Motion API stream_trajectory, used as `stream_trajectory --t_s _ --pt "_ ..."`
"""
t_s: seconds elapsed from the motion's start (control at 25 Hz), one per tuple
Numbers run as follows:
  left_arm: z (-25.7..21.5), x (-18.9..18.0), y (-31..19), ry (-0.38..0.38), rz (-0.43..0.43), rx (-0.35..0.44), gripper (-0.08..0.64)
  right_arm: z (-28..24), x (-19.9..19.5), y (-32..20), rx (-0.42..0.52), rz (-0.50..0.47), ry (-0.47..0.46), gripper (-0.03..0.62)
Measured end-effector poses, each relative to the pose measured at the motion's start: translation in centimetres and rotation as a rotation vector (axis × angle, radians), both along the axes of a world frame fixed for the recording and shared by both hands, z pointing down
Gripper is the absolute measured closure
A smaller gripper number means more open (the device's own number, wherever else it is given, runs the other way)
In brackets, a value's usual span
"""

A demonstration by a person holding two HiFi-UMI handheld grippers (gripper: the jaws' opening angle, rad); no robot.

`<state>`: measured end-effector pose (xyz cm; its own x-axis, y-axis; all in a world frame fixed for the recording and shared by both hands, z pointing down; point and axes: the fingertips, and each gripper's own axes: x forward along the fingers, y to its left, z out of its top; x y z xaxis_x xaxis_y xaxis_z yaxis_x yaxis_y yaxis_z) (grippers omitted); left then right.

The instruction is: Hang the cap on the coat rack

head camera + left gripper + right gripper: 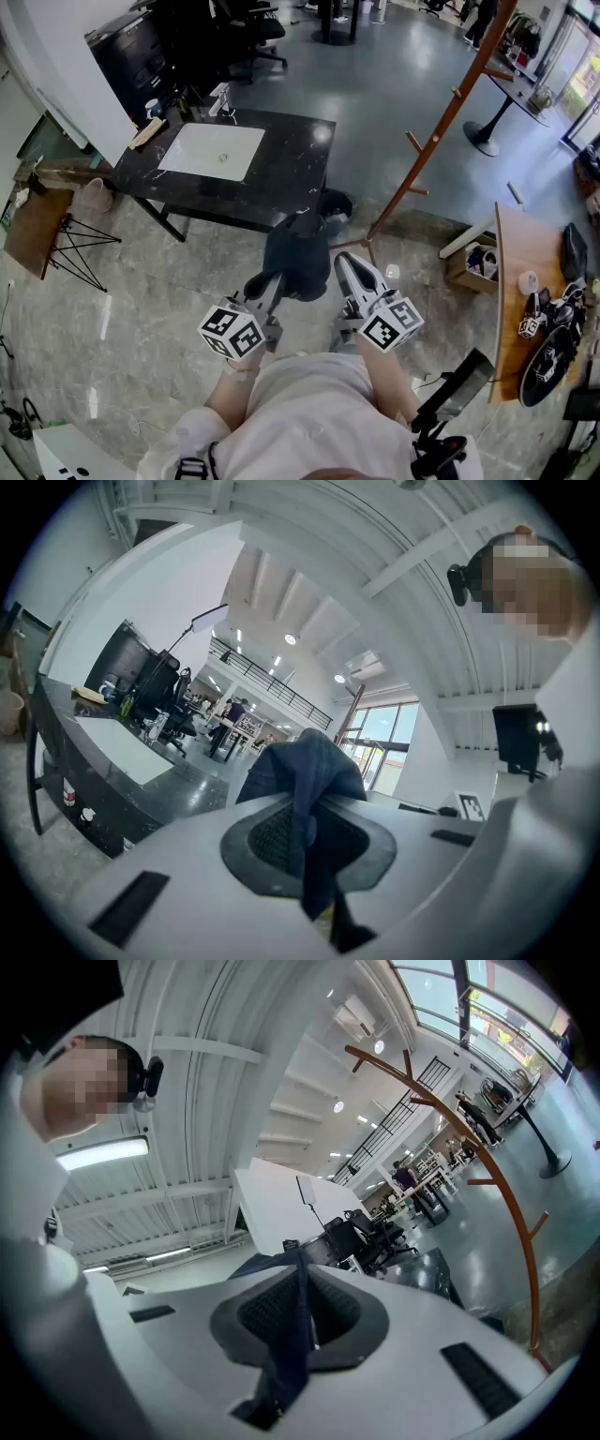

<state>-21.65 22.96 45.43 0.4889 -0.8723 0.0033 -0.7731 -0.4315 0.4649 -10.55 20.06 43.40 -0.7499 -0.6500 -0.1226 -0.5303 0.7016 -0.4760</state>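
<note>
Fingers (169, 864) of left gripper (274, 279) + right gripper (343, 264) both clenched on cap (298, 253). Coat rack (441, 124) at 1 o'clock; right gripper nearer.

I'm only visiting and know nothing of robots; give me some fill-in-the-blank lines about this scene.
Both the left gripper and the right gripper are shut on the dark blue ____.
In the head view, the wooden coat rack stands at the person's ____.
The white rectangle lies on the black ____.
Missing words: cap; right; table.

Bright, even daylight; glossy floor (394, 84) glare; gripper views fisheye-warped, dark-vignetted.
</note>
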Motion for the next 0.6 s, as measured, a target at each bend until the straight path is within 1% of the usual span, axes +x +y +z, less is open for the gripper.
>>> stream_trajectory --t_s 0.32,0.6 --pt "0.7 0.3 -1.1 -0.001 -0.020 -0.004 0.538 0.9 0.2 -1.3 -0.008 -0.018 -0.004 0.548" --pt "1.4 0.9 -4.0 -0.012 -0.032 -0.019 0.538 1.5 0.8 -4.5 -0.020 -0.028 -0.016 0.548"
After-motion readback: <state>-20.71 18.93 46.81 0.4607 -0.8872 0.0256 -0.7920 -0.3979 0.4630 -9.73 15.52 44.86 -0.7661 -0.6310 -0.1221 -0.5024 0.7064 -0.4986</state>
